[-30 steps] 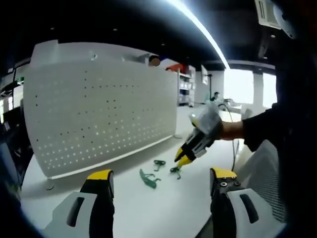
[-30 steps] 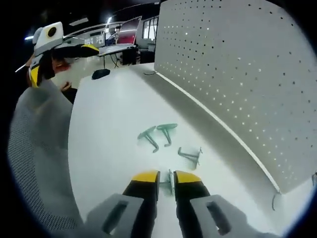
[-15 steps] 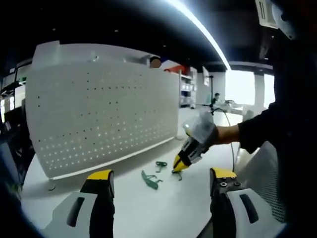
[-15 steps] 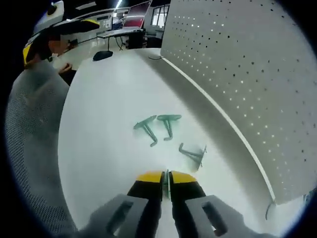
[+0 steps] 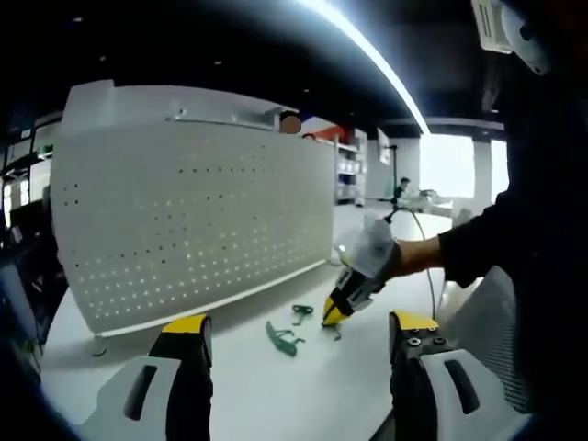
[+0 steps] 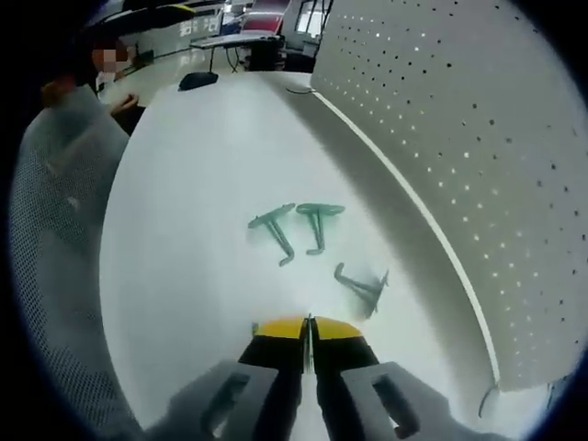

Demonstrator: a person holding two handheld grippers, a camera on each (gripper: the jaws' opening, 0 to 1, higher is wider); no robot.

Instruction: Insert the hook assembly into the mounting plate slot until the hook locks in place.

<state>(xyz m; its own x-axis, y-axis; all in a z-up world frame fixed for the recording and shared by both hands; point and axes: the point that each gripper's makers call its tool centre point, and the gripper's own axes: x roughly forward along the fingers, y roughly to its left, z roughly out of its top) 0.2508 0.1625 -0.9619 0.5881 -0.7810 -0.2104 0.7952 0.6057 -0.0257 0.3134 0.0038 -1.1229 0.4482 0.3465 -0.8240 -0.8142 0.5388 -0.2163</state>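
Right tool [image 6: 308,328] apparently closed on thin hook; three green hooks [image 6: 317,241] ahead.

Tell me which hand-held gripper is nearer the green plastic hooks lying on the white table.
Right. The right hand-held gripper hangs low beside the green plastic hooks, jaws pinched together. The left hand-held gripper sits farther back over the white table, jaws wide open.

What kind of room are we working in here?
Probably an open-plan office or lab: a long white desk backed by a perforated divider panel, more desks with monitors behind, and a ceiling light strip.
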